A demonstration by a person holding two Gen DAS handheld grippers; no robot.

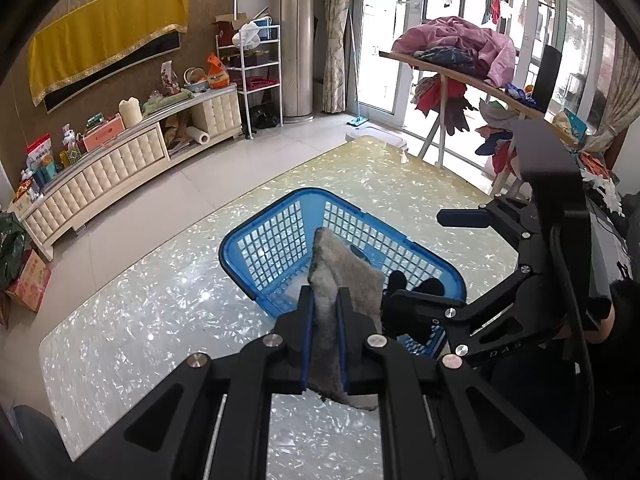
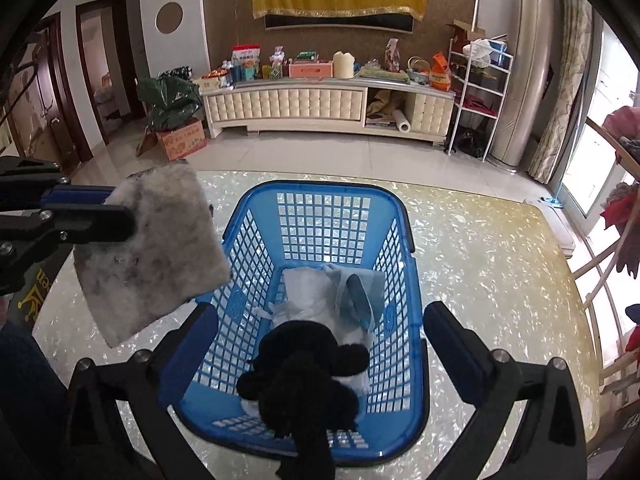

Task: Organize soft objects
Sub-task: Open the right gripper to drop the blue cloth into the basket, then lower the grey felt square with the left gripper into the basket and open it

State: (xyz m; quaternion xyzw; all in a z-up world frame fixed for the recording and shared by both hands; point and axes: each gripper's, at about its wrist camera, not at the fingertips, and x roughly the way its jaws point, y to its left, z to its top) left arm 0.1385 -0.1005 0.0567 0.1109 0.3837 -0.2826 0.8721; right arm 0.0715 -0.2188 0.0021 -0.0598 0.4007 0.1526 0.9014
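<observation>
My left gripper [image 1: 325, 300] is shut on a grey fuzzy pad [image 1: 340, 276] and holds it in the air beside the near left corner of a blue plastic basket [image 1: 276, 208]. In the right wrist view the pad [image 2: 152, 252] hangs left of the basket [image 2: 404, 360], pinched by the left gripper [image 2: 116, 212]. My right gripper [image 2: 316, 344] is open above the basket's near end. A black fluffy cloth [image 2: 304, 376] lies in the basket on white and pale blue cloths [image 2: 344, 292]. The right gripper [image 1: 416, 286] also shows in the left wrist view.
The basket stands on a shiny pearl-patterned table [image 2: 480, 248]. A cream TV cabinet [image 2: 320, 108] with clutter lines the far wall. A white shelf rack [image 2: 476, 92] and a rack of clothes [image 1: 460, 48] stand by the window.
</observation>
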